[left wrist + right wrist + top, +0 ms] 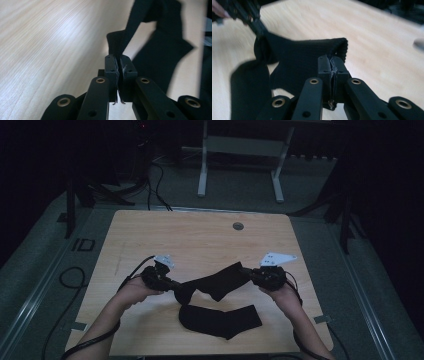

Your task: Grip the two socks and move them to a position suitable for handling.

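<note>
Left gripper (176,286) and right gripper (246,271), jaws clamped on a black knitted sock (216,281), suspend it above a second black sock (220,320).

The high view was dim, its surroundings almost black, and only the wooden surface (200,240) caught soft overhead light. Both gripper views were far brighter, with a pale sheen across the wood grain. The black sock (304,62) showed little detail and blurred edges, and the background behind it was out of focus.
</note>
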